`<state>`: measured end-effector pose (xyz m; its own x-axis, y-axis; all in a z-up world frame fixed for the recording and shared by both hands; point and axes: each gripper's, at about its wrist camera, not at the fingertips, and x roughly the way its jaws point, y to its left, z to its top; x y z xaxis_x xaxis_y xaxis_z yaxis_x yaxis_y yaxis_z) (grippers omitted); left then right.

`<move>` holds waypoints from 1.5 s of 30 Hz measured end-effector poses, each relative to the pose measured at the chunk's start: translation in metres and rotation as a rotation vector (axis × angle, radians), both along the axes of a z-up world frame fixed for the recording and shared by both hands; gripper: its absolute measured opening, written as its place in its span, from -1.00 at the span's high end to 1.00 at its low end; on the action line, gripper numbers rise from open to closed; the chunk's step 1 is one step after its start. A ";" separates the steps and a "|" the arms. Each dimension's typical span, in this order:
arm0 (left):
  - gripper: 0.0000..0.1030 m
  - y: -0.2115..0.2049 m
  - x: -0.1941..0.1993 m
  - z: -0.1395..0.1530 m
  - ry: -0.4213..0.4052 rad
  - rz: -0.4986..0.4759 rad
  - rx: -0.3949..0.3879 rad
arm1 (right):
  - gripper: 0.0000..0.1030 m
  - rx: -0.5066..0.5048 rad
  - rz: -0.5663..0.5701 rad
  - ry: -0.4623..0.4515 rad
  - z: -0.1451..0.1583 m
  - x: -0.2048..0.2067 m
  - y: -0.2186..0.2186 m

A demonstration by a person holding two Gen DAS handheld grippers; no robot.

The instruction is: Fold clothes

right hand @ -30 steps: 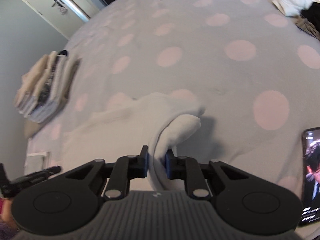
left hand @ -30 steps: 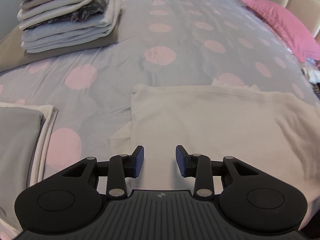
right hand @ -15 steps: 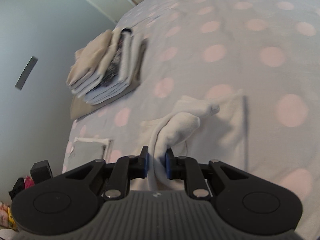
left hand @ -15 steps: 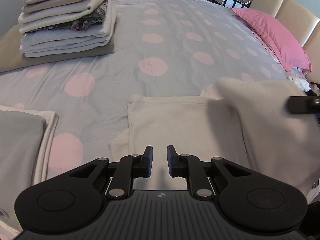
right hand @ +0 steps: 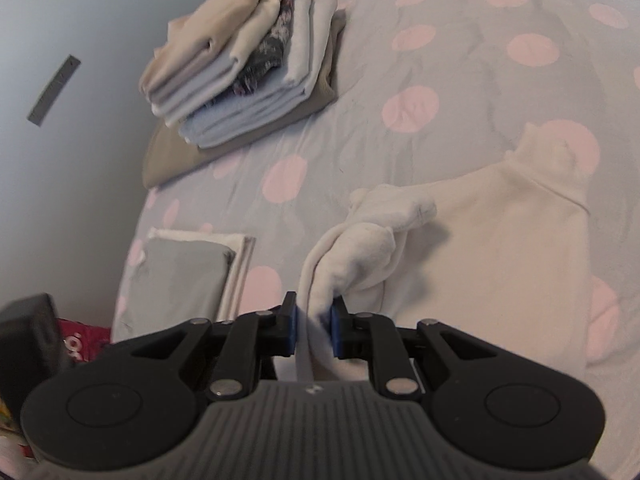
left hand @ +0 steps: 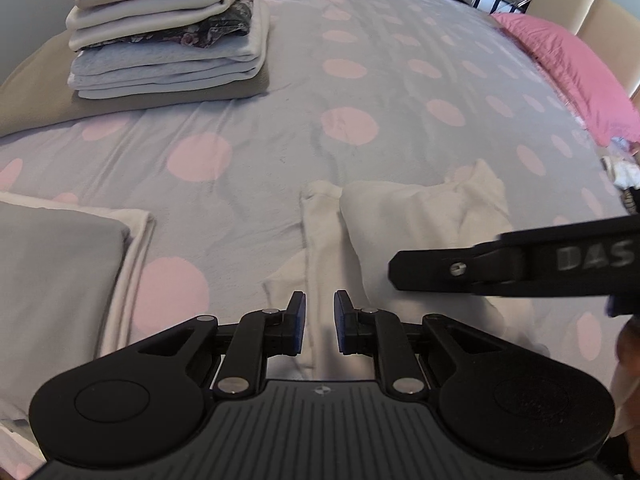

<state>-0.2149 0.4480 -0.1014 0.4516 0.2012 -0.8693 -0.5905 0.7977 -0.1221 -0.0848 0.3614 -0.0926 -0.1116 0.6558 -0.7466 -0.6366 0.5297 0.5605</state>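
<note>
Two grippers work over a bed (left hand: 360,80) covered by a grey sheet printed with pink dots. A cream garment (right hand: 500,248) of soft, fleecy fabric lies on the bed near its near edge, partly folded, with a ribbed collar standing up at its far end.

Right gripper (right hand: 313,322): the fingers are narrow and clamp a bunched fold of the cream garment, which rises thick and rounded from between the blue pads. In the left wrist view this gripper (left hand: 500,268) enters from the right as a black bar above the garment.

Left gripper (left hand: 320,322): the fingers stand narrow with a strip of the cream garment (left hand: 400,232) between the pads; whether the pads press on the cloth cannot be told.

A stack of folded clothes (left hand: 168,36) sits toward the far left corner of the bed: beige and pale blue layers, one dark patterned piece, on a flat tan cloth. A folded grey item (left hand: 56,280) on a white one lies at the near left edge. A pink pillow (left hand: 568,72) lies along the far right edge.

Change from one second earlier: the left fingers were wide and the garment lay spread flat; the right side is now carried over toward the left, and the right gripper has moved across with its grip unchanged.
</note>
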 end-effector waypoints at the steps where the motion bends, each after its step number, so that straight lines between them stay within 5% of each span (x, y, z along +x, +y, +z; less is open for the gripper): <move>1: 0.75 0.001 0.000 -0.002 0.011 0.002 0.004 | 0.66 -0.011 0.000 -0.008 -0.004 -0.001 0.004; 10: 0.75 0.005 -0.003 -0.006 0.051 0.025 0.008 | 0.57 -0.072 0.025 -0.021 -0.033 -0.009 0.027; 18: 0.74 0.006 -0.010 0.006 0.025 0.042 -0.002 | 0.07 0.011 0.009 -0.088 0.010 0.003 -0.002; 24: 0.69 0.001 -0.015 0.013 0.009 0.042 -0.014 | 0.03 -0.019 0.006 -0.170 0.014 0.002 -0.064; 29: 0.17 -0.013 -0.025 0.016 -0.022 0.031 -0.047 | 0.05 -0.067 -0.048 -0.198 -0.008 -0.004 -0.120; 35: 0.18 -0.042 -0.029 0.002 0.048 -0.033 -0.031 | 0.16 -0.135 -0.012 -0.239 -0.031 -0.016 -0.156; 38: 0.46 -0.041 -0.033 -0.017 0.089 -0.026 -0.060 | 0.14 -0.146 -0.016 -0.219 -0.040 -0.018 -0.169; 41: 0.51 -0.036 -0.038 -0.036 0.125 -0.009 -0.086 | 0.15 -0.169 -0.012 -0.209 -0.051 -0.018 -0.175; 45: 0.45 -0.031 -0.053 -0.032 0.083 0.051 -0.133 | 0.15 -0.165 0.011 -0.252 -0.053 -0.024 -0.189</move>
